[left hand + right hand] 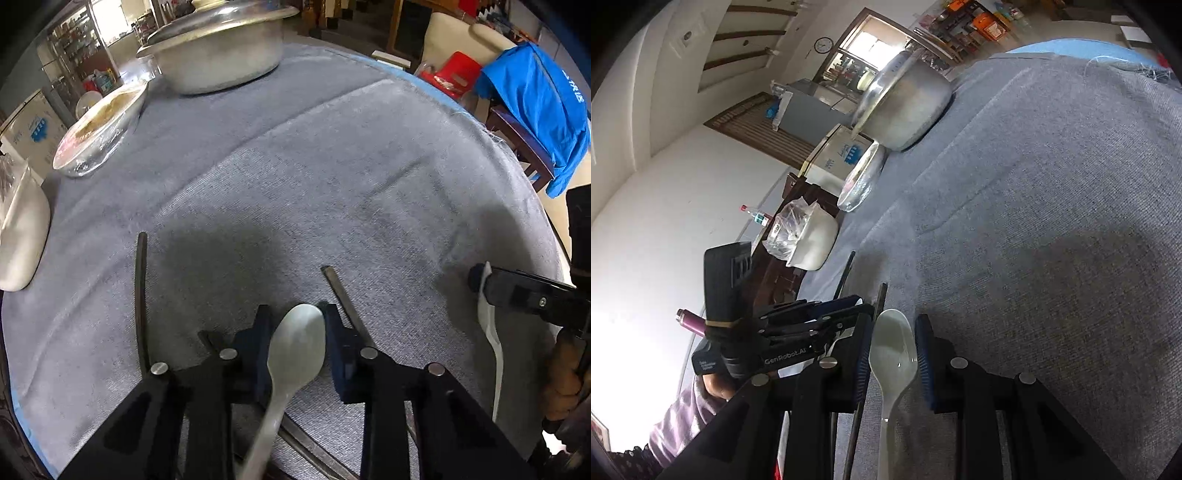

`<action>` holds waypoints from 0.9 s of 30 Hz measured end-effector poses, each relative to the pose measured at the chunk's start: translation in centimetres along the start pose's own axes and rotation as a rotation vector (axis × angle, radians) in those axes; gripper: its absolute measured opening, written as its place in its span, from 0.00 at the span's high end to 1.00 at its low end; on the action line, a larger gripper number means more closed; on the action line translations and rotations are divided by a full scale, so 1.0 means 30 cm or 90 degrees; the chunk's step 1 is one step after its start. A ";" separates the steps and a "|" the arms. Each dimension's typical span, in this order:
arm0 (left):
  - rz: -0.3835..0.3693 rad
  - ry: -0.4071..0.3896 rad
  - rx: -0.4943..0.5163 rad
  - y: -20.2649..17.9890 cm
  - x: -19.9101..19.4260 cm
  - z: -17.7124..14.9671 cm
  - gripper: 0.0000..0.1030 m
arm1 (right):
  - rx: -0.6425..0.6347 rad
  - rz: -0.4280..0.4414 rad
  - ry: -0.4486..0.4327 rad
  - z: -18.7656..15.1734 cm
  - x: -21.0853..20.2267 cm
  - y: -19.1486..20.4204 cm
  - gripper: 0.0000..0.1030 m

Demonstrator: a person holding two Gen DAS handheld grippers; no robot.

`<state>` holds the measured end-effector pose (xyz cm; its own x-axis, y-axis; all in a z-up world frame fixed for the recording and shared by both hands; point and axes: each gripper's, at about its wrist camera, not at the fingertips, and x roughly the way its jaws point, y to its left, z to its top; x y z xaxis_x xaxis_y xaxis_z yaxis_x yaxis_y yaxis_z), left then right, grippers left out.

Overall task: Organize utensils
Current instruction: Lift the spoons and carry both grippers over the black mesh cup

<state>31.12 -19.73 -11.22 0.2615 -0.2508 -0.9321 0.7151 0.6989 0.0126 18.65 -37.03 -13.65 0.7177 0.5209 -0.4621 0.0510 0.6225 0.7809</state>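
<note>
Two grippers sit low over the grey cloth [332,177]: the left gripper [297,343] is pinching a greenish spoon [295,354], the right gripper [893,354] a white spoon [892,354]. Further back, a plastic-wrapped bowl [98,133] holds food, beside a lidded metal pot [218,48].

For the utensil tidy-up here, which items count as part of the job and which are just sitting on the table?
Job items:
grey-green ceramic spoon
white ceramic spoon
two dark chopsticks

Just lying about:
lidded metal pot
plastic-wrapped glass dish
white bowl
blue cloth on chair
</note>
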 end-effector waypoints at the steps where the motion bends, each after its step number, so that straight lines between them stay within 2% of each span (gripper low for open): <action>1: 0.000 -0.005 0.002 -0.003 -0.006 -0.007 0.73 | -0.005 -0.006 -0.005 0.000 -0.004 0.003 0.74; 4: 0.005 -0.026 -0.005 -0.018 -0.035 -0.031 0.73 | -0.029 -0.029 -0.024 -0.001 -0.010 0.025 0.74; 7: 0.011 -0.067 -0.041 0.018 -0.123 -0.074 0.73 | -0.054 -0.050 -0.043 -0.003 -0.017 0.046 0.74; 11: 0.028 -0.131 -0.099 0.061 -0.285 -0.148 0.73 | -0.088 -0.088 -0.075 -0.019 -0.038 0.080 0.74; 14: 0.025 -0.204 -0.171 0.123 -0.475 -0.249 0.73 | -0.072 -0.103 -0.093 -0.050 -0.069 0.121 0.74; 16: 0.024 -0.246 -0.203 0.155 -0.563 -0.283 0.73 | -0.086 -0.092 -0.127 -0.083 -0.119 0.209 0.75; 18: -0.001 -0.309 -0.255 0.167 -0.680 -0.357 0.73 | -0.120 -0.071 -0.169 -0.116 -0.175 0.328 0.77; 22: -0.041 -0.410 -0.321 0.122 -0.835 -0.475 0.73 | -0.192 -0.015 -0.254 -0.202 -0.287 0.587 0.77; 26: -0.043 -0.482 -0.346 0.041 -0.911 -0.580 0.73 | -0.254 -0.022 -0.272 -0.292 -0.312 0.732 0.82; 27: -0.043 -0.485 -0.349 0.031 -0.907 -0.590 0.73 | -0.266 -0.031 -0.268 -0.314 -0.312 0.752 0.82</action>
<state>13.19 -0.42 7.75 0.7228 -0.5383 -0.4334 0.3908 0.8356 -0.3860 6.55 -22.35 4.34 0.9396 0.2623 -0.2200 -0.1255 0.8618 0.4915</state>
